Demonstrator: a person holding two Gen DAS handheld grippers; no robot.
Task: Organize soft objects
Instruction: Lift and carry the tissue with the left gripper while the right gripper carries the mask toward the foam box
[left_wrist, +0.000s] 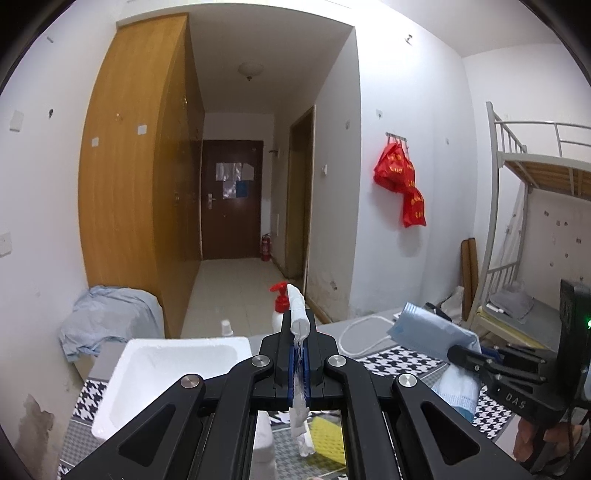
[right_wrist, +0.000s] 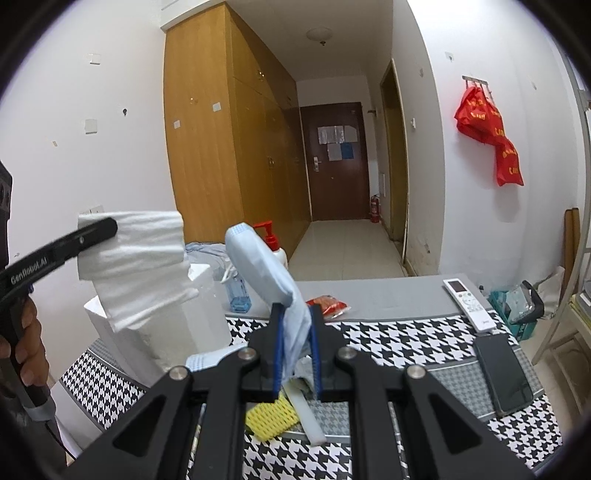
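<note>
My left gripper (left_wrist: 300, 328) is shut on a white cloth (left_wrist: 298, 314), held edge-on above the table; in the right wrist view the same cloth (right_wrist: 136, 258) hangs unfolded from the left gripper (right_wrist: 110, 225) over a white foam box (right_wrist: 199, 317). My right gripper (right_wrist: 295, 314) is shut on a light blue cloth (right_wrist: 266, 266), lifted above the table; it also shows in the left wrist view (left_wrist: 428, 328) with the right gripper (left_wrist: 458, 354). A yellow sponge (right_wrist: 271, 417) lies below on the houndstooth tablecloth (right_wrist: 399, 343).
The foam box (left_wrist: 170, 373) stands at the table's left. A red-pump bottle (right_wrist: 273, 243), a blue bottle (right_wrist: 238, 291), a red snack packet (right_wrist: 328, 304), a remote (right_wrist: 467, 302) and a phone (right_wrist: 504, 373) lie on the table. A bunk bed (left_wrist: 535, 177) stands at the right.
</note>
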